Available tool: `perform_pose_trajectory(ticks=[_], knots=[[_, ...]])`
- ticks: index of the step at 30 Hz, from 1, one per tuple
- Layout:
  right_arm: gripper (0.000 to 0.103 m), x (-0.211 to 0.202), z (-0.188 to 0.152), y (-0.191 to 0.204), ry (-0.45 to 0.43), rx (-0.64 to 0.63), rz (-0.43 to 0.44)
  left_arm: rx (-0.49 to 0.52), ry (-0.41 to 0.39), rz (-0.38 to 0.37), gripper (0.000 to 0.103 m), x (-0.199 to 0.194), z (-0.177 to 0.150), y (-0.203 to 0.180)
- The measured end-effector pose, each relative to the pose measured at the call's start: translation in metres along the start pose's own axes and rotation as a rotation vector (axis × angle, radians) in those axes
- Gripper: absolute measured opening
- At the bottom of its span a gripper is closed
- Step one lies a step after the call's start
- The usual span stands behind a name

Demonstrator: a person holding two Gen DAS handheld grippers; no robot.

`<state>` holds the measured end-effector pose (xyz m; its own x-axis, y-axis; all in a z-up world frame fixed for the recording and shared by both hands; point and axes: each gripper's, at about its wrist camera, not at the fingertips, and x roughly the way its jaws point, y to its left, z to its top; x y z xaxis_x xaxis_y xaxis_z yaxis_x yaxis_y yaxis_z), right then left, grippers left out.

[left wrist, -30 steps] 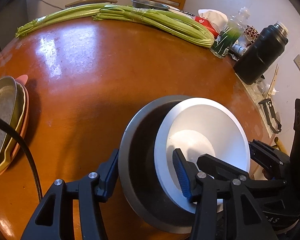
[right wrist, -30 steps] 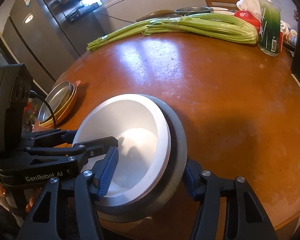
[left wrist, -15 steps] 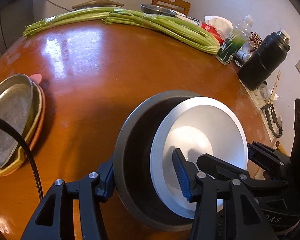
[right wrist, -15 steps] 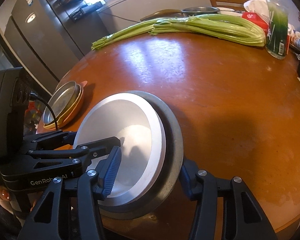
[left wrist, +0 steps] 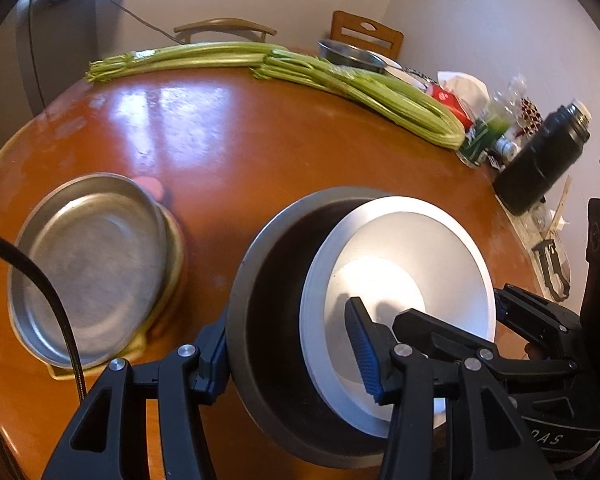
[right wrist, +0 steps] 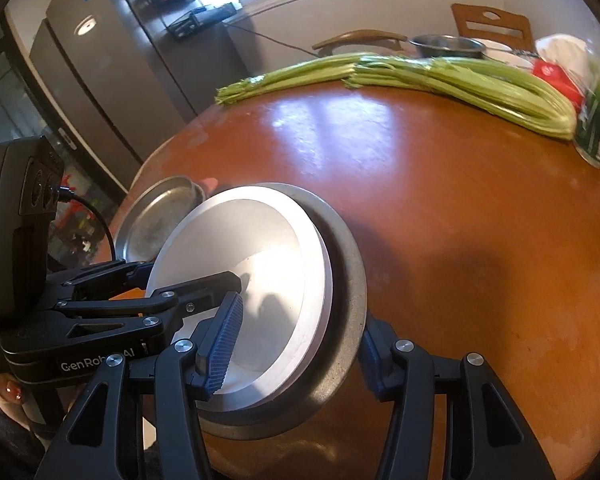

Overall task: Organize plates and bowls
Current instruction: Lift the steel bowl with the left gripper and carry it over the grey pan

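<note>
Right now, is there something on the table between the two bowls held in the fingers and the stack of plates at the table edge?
Nothing visible: only bare table lies between the nested bowls and the plate stack.

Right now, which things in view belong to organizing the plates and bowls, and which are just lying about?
Job:
- grey bowl, gripped by both grippers
- white bowl nested inside it
- stack of plates, metal one on top

Lying about:
- celery
- black flask
- green bottle
- metal basin at the far edge
</note>
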<state>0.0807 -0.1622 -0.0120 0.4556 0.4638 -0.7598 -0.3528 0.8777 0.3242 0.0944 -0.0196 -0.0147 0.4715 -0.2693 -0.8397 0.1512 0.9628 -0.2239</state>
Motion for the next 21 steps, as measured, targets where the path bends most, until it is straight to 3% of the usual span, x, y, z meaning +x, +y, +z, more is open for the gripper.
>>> perform_pose_trajectory(ticks=[21], knots=[[0.056, 0.036, 0.043, 0.063, 0.012, -0.115, 0.044, -0.094, -0.062, 0.046, 0.051, -0.027, 0.013, 0.069]])
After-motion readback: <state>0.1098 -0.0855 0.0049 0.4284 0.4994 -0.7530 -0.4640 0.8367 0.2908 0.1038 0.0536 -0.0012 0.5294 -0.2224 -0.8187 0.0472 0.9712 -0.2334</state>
